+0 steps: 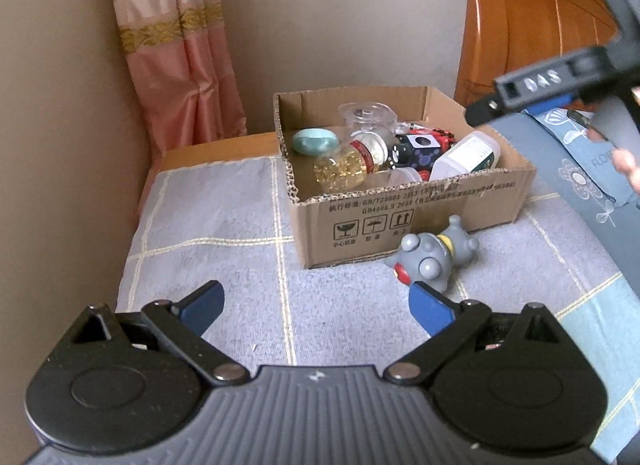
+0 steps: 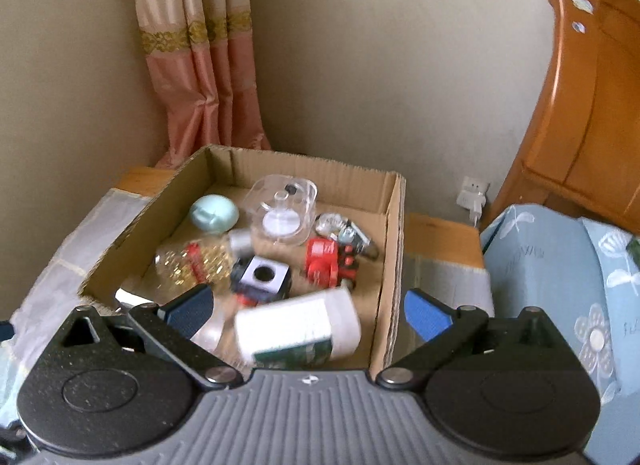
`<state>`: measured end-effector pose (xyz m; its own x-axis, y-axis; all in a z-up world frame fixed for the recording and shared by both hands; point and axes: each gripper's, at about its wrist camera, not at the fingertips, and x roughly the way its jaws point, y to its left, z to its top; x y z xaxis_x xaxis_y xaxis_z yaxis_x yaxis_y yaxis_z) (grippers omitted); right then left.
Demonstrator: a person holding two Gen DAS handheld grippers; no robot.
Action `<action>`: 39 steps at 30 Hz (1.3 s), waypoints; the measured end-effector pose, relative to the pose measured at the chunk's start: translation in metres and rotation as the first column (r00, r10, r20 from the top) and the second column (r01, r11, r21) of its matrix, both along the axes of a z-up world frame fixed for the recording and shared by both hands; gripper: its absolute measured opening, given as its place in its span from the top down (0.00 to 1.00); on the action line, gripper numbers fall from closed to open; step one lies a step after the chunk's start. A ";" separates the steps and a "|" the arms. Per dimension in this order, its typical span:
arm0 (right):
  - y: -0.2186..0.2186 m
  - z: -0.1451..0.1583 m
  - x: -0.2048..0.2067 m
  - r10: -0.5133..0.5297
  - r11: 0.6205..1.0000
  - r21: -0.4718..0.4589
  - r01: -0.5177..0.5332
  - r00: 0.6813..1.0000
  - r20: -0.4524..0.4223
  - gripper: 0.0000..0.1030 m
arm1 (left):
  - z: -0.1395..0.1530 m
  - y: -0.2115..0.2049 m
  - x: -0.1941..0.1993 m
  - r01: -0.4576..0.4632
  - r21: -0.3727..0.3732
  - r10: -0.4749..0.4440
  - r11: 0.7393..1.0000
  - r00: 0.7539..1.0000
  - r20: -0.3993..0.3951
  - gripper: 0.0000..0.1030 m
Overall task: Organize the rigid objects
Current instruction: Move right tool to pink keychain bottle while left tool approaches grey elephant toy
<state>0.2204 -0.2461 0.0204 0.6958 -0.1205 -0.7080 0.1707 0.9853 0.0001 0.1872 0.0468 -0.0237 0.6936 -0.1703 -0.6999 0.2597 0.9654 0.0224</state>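
Observation:
An open cardboard box (image 1: 400,209) stands on a checked cloth. Inside it lie a white bottle with a green label (image 2: 296,329), a bottle of golden beads (image 2: 192,265), a black cube (image 2: 262,273), a red toy (image 2: 328,261), a clear container (image 2: 280,209) and a teal round piece (image 2: 214,213). A grey toy figure (image 1: 432,253) lies on the cloth against the box's front. My left gripper (image 1: 316,297) is open and empty, its right fingertip just short of the figure. My right gripper (image 2: 308,301) hangs open over the box, above the white bottle, its pads apart from it.
The cloth (image 1: 224,225) covers a small wooden table in a wall corner beside a pink curtain (image 1: 176,65). A wooden headboard (image 2: 588,113) and blue floral bedding (image 2: 560,265) lie to the right. A wall socket with a plug (image 2: 474,195) sits behind. A person's fingers (image 1: 624,165) show at the right edge.

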 end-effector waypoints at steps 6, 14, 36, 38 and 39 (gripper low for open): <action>0.011 -0.020 -0.034 -0.041 0.997 0.058 0.041 0.999 0.006 0.00 | -0.001 -0.001 -0.004 -0.015 0.003 0.015 1.000 1.000 -0.005 0.04; 0.043 -0.069 -0.066 0.057 0.993 0.113 -0.045 0.993 -0.106 0.00 | -0.003 0.001 -0.012 -0.014 0.001 0.014 1.000 1.000 -0.015 0.04; 0.059 -0.114 -0.104 0.056 0.998 0.014 -0.055 0.986 -0.155 0.00 | -0.016 0.005 -0.014 -0.011 -0.015 0.010 1.000 0.999 -0.050 0.04; 0.054 -0.115 -0.108 0.043 0.999 0.012 -0.042 0.988 -0.150 0.00 | -0.016 0.005 -0.014 -0.010 -0.017 0.009 1.000 0.999 -0.049 0.04; 0.052 -0.115 -0.109 0.033 0.999 0.012 -0.031 0.988 -0.150 0.00 | -0.016 0.005 -0.014 -0.011 -0.017 0.010 1.000 0.999 -0.049 0.04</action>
